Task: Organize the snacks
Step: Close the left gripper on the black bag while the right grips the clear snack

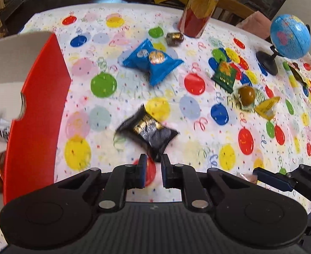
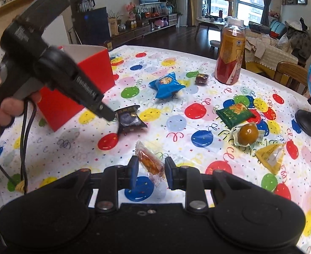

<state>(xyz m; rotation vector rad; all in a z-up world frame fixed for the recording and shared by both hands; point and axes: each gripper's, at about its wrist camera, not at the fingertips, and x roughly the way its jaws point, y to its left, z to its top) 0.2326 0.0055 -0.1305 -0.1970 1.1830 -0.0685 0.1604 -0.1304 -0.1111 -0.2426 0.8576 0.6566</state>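
Observation:
My left gripper [image 1: 152,160] is open, its fingertips just short of a black snack packet [image 1: 148,130] lying on the balloon-print tablecloth; the packet also shows in the right wrist view [image 2: 130,118], with the left gripper [image 2: 107,114] at its left edge. My right gripper [image 2: 152,168] is open around an orange clear-wrapped snack [image 2: 151,163] on the table, jaws apart on both sides. A red box [image 1: 37,114] with several wrapped snacks inside stands at the left. A blue packet [image 1: 153,60], a green packet [image 1: 225,73], a brown ball snack [image 1: 247,94] and a yellow packet [image 1: 267,106] lie on the table.
A tall bottle of orange-red drink [image 1: 199,8] stands at the far side, a small dark wrapped sweet [image 1: 174,38] beside it. A blue globe on a black stand [image 1: 288,36] is at the right. A wooden chair [image 2: 290,76] stands behind the table. A cable [image 2: 24,144] hangs from the left gripper.

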